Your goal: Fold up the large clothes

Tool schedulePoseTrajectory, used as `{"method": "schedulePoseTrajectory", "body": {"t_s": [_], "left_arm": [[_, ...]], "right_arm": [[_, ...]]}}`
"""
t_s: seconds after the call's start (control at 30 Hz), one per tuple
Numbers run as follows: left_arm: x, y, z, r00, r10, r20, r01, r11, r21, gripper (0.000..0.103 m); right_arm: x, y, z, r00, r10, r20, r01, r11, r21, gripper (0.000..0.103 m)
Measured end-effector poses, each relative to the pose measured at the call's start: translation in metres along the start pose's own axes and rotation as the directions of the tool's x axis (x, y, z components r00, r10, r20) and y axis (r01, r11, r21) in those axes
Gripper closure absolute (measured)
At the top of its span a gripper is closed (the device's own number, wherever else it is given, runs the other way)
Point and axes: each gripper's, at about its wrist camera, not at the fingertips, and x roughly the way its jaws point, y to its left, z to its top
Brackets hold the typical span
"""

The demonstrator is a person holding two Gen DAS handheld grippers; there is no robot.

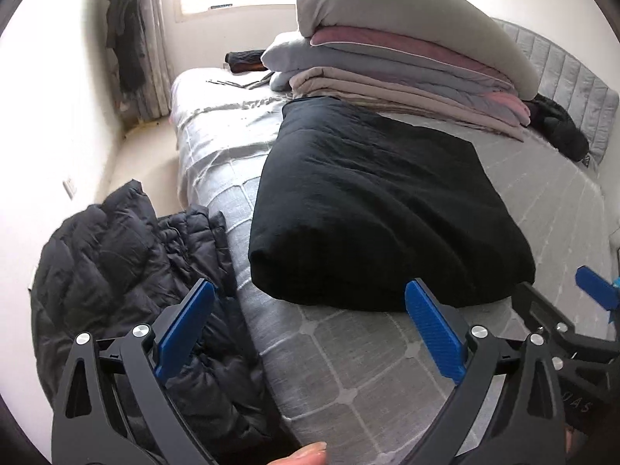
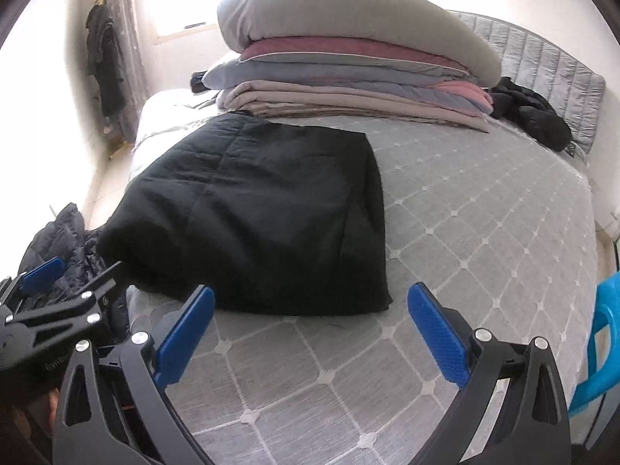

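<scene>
Folded black padded garment (image 2: pixel 252 217) lying on the bed (image 2: pixel 484 232), a thick, roughly rectangular bundle of matte cloth with faint quilted seams, set toward the bed's left edge and just short of its near edge. Soft rounded fold at the near left corner, flatter layered edges at the near right corner.

Bed cover grey, woven, crossed by a pale lattice with small white diamonds at the crossings. One stack of folded bedding (image 2: pixel 348 62) along the far edge: plump grey duvet on top, then thinner mauve, blue-grey, pink and beige layers. One crumpled black item (image 2: pixel 531 116) at the far right corner, against the grey channel-quilted headboard (image 2: pixel 542 66).

One dark puffer jacket (image 1: pixel 124 263), slightly glossy, ribbed in puffy channels, heaped off the bed's left edge.

Left claw (image 1: pixel 310 333) spread wide, nothing between its two blue ribbed pads, hovering over the near edge beside the bundle. Right claw (image 2: pixel 310 333) likewise spread wide and empty, above bare cover just in front of the garment. Black angular arms with silver bolts on both.
</scene>
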Motion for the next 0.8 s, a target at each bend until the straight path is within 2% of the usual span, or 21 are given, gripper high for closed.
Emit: {"method": "schedulePoseTrajectory", "body": {"t_s": [0.13,0.27,0.8], "left_arm": [[-0.0008,0.0022,0.0016,1.0,0.002,0.007,-0.002,1.0,-0.009,0.008],[-0.004,0.0028,0.0033,1.0,0.002,0.023,-0.001,1.0,-0.024,0.008],[-0.0024,-0.0025,0.003,1.0,0.013,0.021,-0.013,1.0,-0.026,0.008]], "right_arm": [[0.0008,0.0078,0.0056,0.999,-0.048,0.019,0.048,0.999,0.012,0.007],[-0.0014,-0.0003,0.0076,0.998,-0.067,0.015,0.066,0.998,0.02,0.007],[0.0058,0.0032,0.0072,0.998,-0.058,-0.013,0.059,0.998,0.021,0.007]]}}
